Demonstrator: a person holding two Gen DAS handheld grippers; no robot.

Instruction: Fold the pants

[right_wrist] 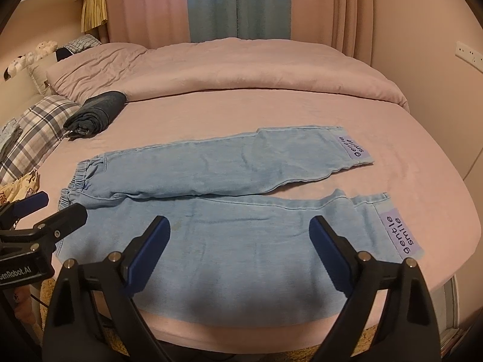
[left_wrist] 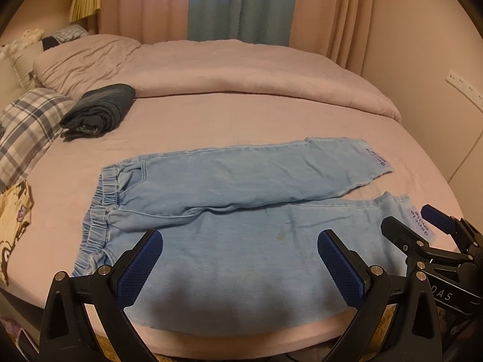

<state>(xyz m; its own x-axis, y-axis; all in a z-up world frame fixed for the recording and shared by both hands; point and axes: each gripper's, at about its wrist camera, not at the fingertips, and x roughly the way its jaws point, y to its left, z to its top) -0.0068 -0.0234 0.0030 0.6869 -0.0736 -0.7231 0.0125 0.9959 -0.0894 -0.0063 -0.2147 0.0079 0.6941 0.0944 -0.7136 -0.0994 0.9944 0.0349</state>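
Pink and blue curtains [left_wrist: 238, 3] hang behind a wide bed covered by a pale pink sheet [left_wrist: 211, 120], and in the left wrist view a pair of light blue denim pants [left_wrist: 229, 199] lies flat on that sheet, its elastic waistband to the left and both legs running out to the right, slightly spread, each cuff bearing a lilac label. Beyond the waistband rests a folded dark blue garment [left_wrist: 99, 110], beside a grey and white checked pillow [left_wrist: 27, 129], with a bunched pink duvet [left_wrist: 241, 72] farther back. Low in this view, the left hand-held gripper [left_wrist: 238, 267] hovers over the near trouser leg with its blue-padded jaws wide apart and nothing between them. At the right edge the right hand-held gripper [left_wrist: 422, 226] shows near the near cuff. From the right wrist view the same pants [right_wrist: 241, 211] lie across the sheet [right_wrist: 229, 114], the labels reading "gentle smile". That right hand-held gripper [right_wrist: 238, 241] hangs above the near leg, jaws spread wide and gripping nothing. Toward the left edge, the left hand-held gripper [right_wrist: 42, 208] sits near the waistband.
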